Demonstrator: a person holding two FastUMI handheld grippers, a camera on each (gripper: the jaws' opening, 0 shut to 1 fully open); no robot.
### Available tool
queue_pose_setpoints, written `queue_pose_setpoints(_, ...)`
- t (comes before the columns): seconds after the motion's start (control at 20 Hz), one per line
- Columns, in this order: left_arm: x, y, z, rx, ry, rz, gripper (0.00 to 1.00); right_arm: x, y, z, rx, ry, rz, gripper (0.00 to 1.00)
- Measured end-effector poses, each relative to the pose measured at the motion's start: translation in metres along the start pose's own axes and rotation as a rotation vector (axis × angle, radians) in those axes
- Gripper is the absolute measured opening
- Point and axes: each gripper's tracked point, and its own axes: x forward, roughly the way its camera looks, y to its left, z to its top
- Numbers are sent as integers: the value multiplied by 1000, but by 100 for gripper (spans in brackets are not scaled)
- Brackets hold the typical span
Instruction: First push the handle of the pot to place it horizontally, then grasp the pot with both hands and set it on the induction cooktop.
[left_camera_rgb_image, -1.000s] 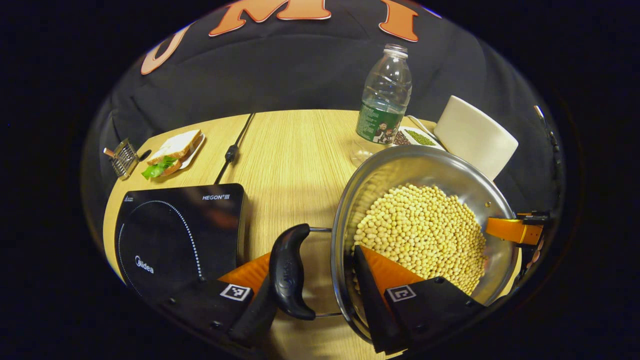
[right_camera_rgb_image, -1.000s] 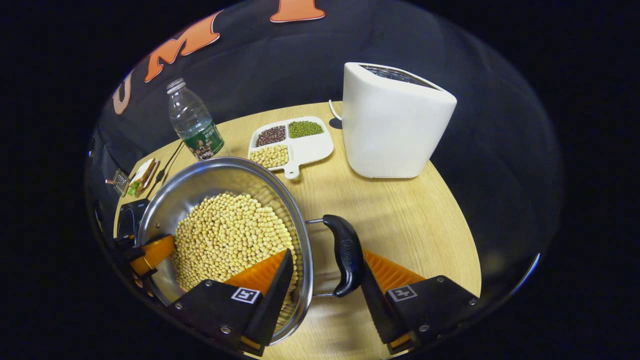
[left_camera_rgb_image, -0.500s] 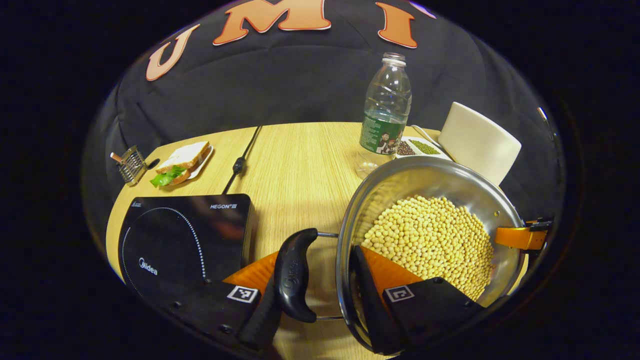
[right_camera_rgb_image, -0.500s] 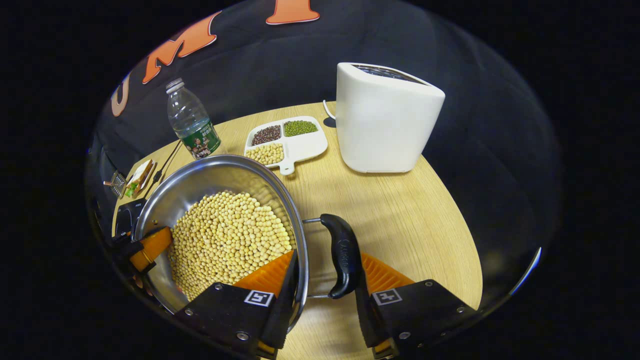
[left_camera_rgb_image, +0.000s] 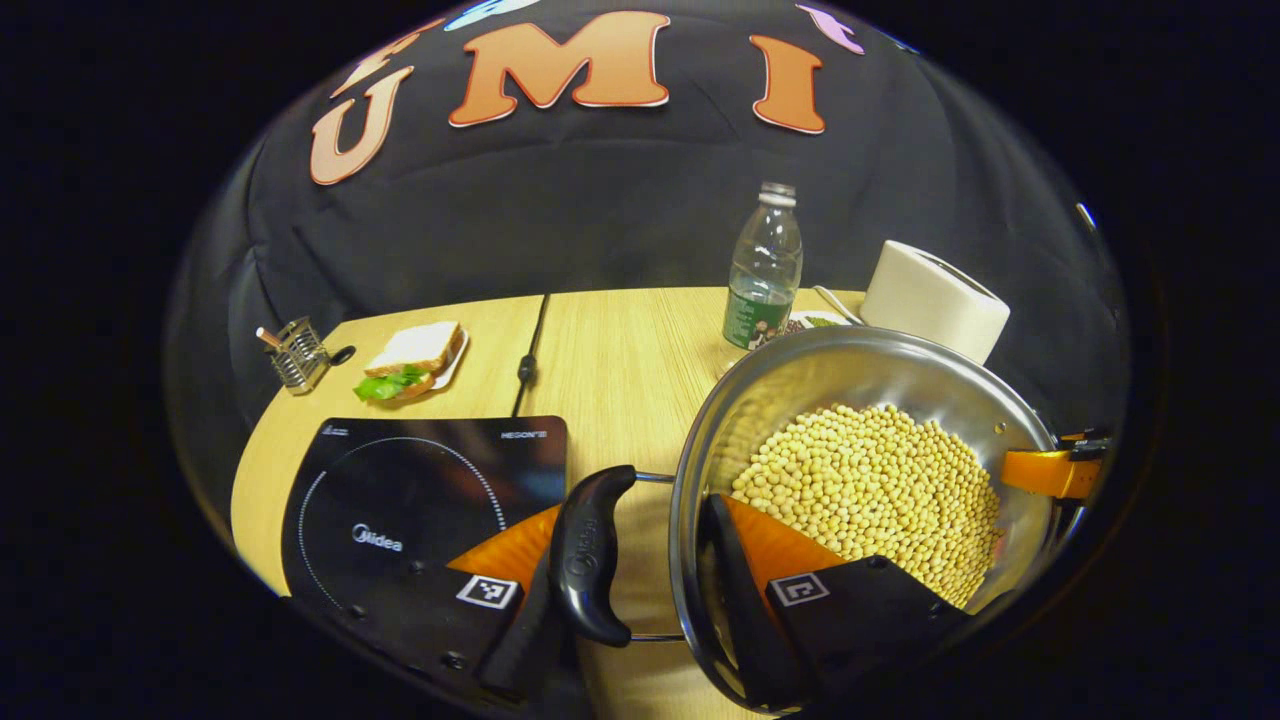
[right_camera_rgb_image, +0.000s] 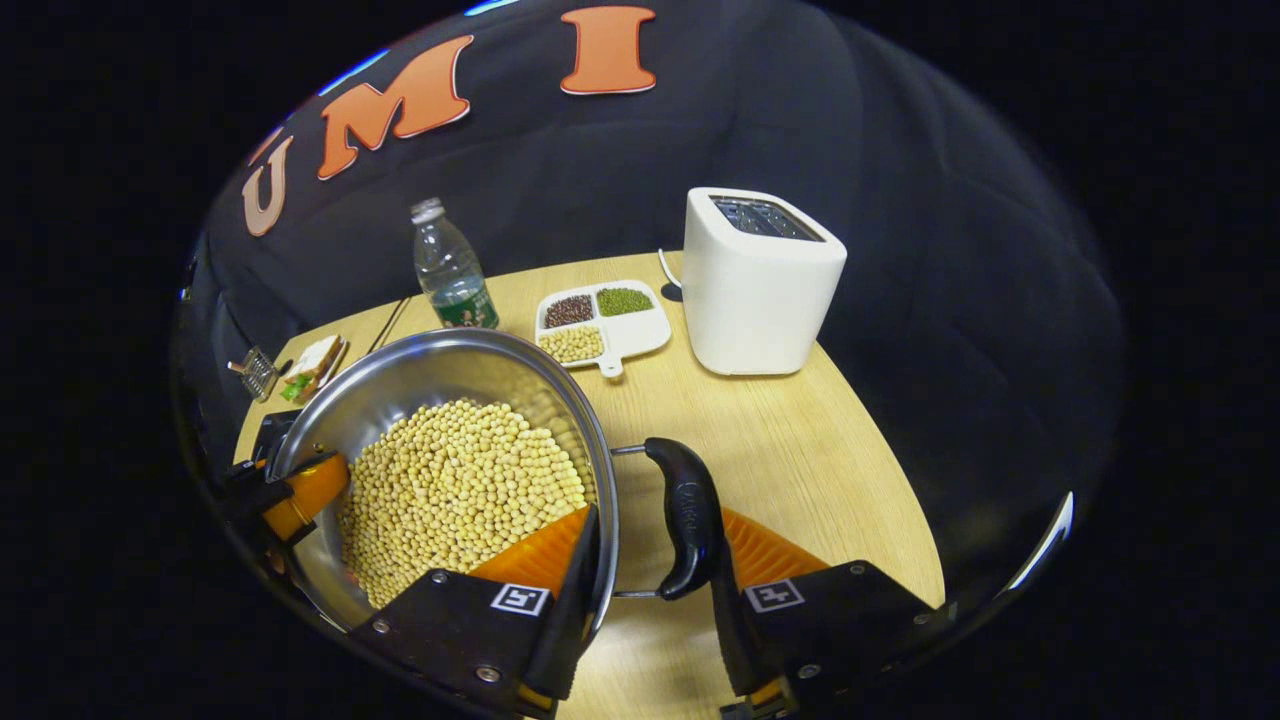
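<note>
Stainless steel pot (left_camera_rgb_image: 860, 400), heaped with soybeans (left_camera_rgb_image: 870, 490), hangs between the two grippers, clear of the wooden table (left_camera_rgb_image: 620, 350), as the shadow below it suggests. The left gripper (left_camera_rgb_image: 625, 590) is clamped across the pot's left side: one finger outside the black side handle (left_camera_rgb_image: 588, 555), the other inside the rim against the wall. The right gripper (right_camera_rgb_image: 645, 590) does the same on the opposite side, one finger among the beans, the other outside its own black handle (right_camera_rgb_image: 685, 520). Both handles lie level, so the pushing step looks finished.

What the coming move turns on: the induction cooktop (left_camera_rgb_image: 420, 490) lies to the pot's left, just beyond the left gripper's outer finger, with its ring well short of being under the pot's base. The pot's handle-to-handle axis points roughly toward the cooktop, so the carry is sideways along that axis, left hand leading.

Compared with a second ago, the pot has risen and both cameras have tilted back: the booth wall takes more of each view, and the water bottle (left_camera_rgb_image: 765, 270), toaster (right_camera_rgb_image: 760, 285) and divided bean dish (right_camera_rgb_image: 600, 320) look farther off. The cooktop has slid toward the left gripper in its view. The sandwich (left_camera_rgb_image: 415, 355) sits beyond the cooktop.
</note>
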Motion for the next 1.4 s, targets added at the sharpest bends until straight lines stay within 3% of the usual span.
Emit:
queue_pose_setpoints(0.35, -67, 50, 23, -8, -70, 46, 74, 7, 1, 7, -18, -62, 45, 57)
queue_pose_setpoints(0.45, -82, 69, 27, -7, -89, 67, 80, 7, 4, 7, -20, -68, 62, 57)
queue_pose_setpoints(0.5, -89, 80, 30, -9, -99, 77, 74, 10, 4, 8, -27, -73, 70, 57)
queue_pose_setpoints(0.65, -107, 110, 31, -30, -111, 99, 77, 18, 9, 6, -47, -94, 91, 57)
queue_pose_setpoints(1.25, -165, 241, 43, -74, -129, 219, 76, 49, 10, 16, -101, -105, 184, 57)
queue_pose_setpoints(1.35, -160, 258, 38, -77, -128, 238, 77, 53, 7, 22, -110, -98, 197, 52)
queue_pose_setpoints(1.4, -158, 260, 38, -75, -127, 247, 77, 56, 8, 26, -110, -99, 204, 57)
